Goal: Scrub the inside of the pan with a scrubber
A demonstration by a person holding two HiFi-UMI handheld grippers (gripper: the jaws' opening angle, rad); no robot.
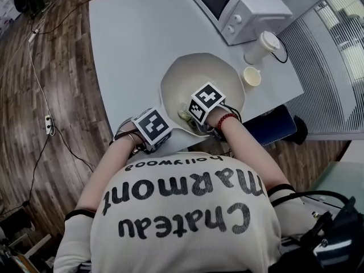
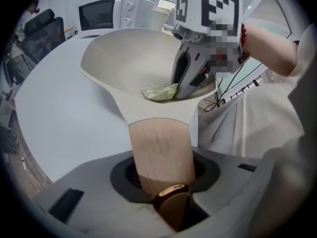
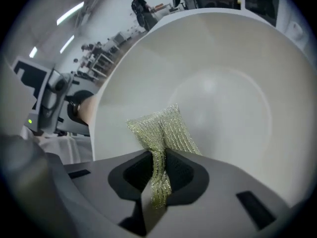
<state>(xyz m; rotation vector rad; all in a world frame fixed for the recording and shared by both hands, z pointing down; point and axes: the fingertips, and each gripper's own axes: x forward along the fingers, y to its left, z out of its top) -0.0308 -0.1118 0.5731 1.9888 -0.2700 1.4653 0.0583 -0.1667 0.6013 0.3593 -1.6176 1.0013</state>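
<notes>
Left gripper [image 2: 171, 205] clamps the handle [image 2: 161, 152]; right gripper [image 3: 157, 180] pinches the scrubber [image 3: 163, 128].
The handle's long axis runs from the left jaws straight away from the person into the pan [image 2: 124, 53] on the table [image 1: 136, 38]. The scrubber touches the pan's near wall, just beside the handle root, so most of the pan floor lies ahead of the right gripper.

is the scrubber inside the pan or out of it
Inside: the scrubber, pinched in the right gripper, rests against the inner wall of the pan.
</notes>
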